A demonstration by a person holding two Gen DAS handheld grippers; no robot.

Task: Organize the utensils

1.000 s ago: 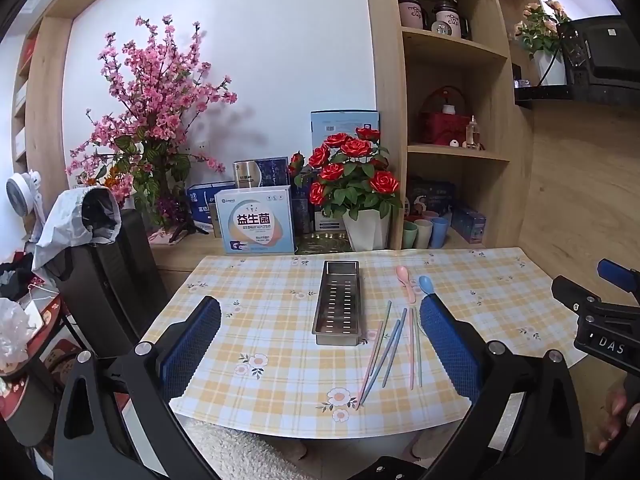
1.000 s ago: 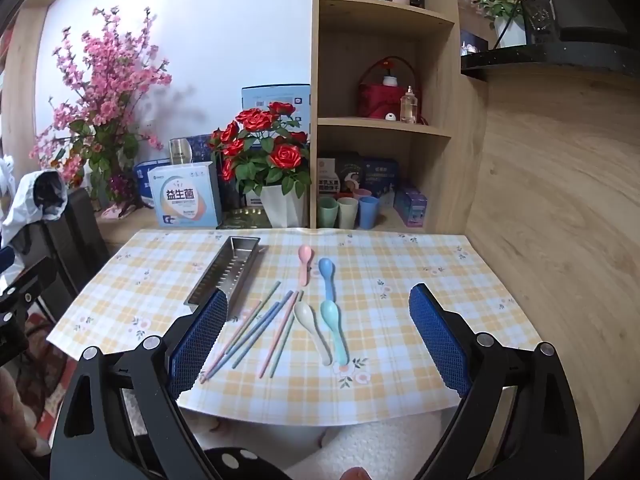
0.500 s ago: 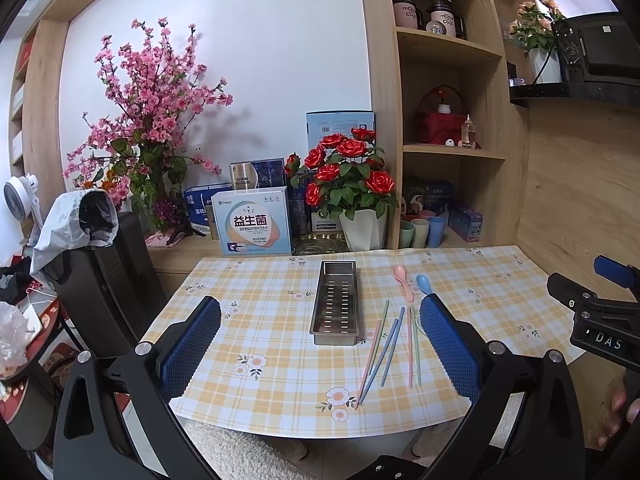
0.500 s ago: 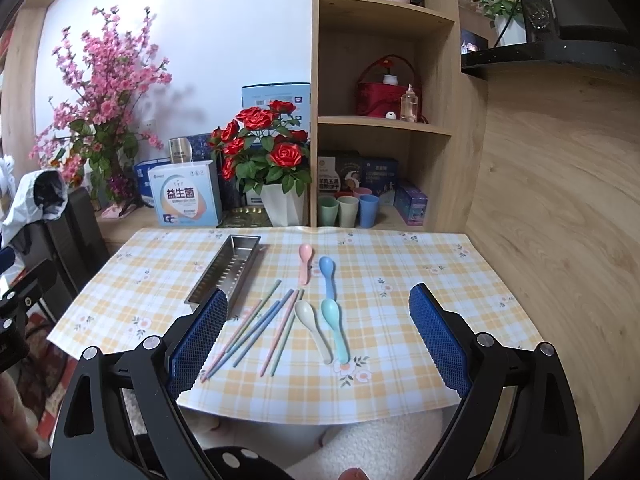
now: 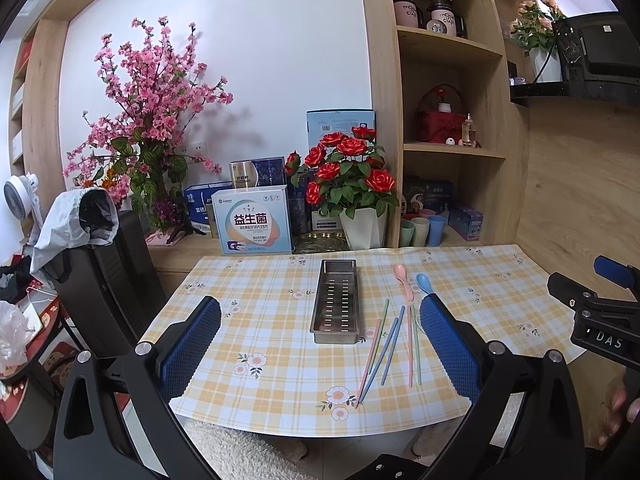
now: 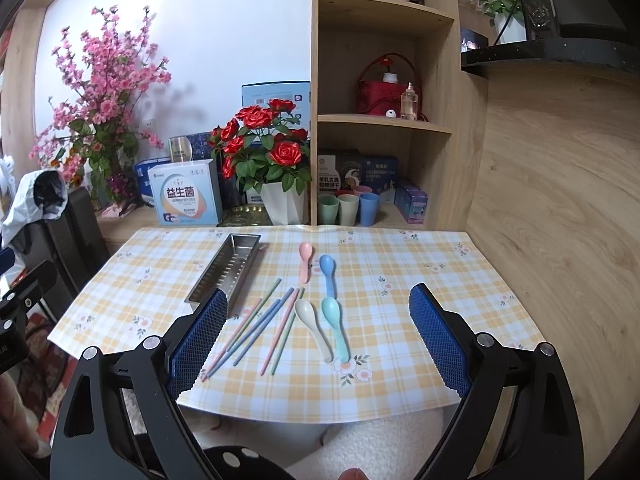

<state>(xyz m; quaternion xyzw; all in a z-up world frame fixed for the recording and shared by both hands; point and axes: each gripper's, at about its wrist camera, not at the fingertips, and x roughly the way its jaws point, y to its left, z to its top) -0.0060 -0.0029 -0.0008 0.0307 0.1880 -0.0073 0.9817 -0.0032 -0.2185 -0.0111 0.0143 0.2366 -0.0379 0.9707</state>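
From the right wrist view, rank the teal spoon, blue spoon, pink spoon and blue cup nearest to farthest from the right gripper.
1. Teal spoon, just ahead of the open right gripper.
2. Blue spoon, right behind it.
3. Pink spoon, slightly farther, to the left.
4. Blue cup, in the bottom shelf bay beyond the table.

Tablecloth [image 6: 420, 280] right of the spoons [image 6: 328, 316] lies bare; likewise left of the metal tray [image 5: 336, 300]. Chopsticks [image 6: 260, 324] crowd the strip between tray and spoons. Rose pot [image 6: 286, 206], boxes [image 6: 188, 200] and cups [image 6: 348, 210] wall the far edge.
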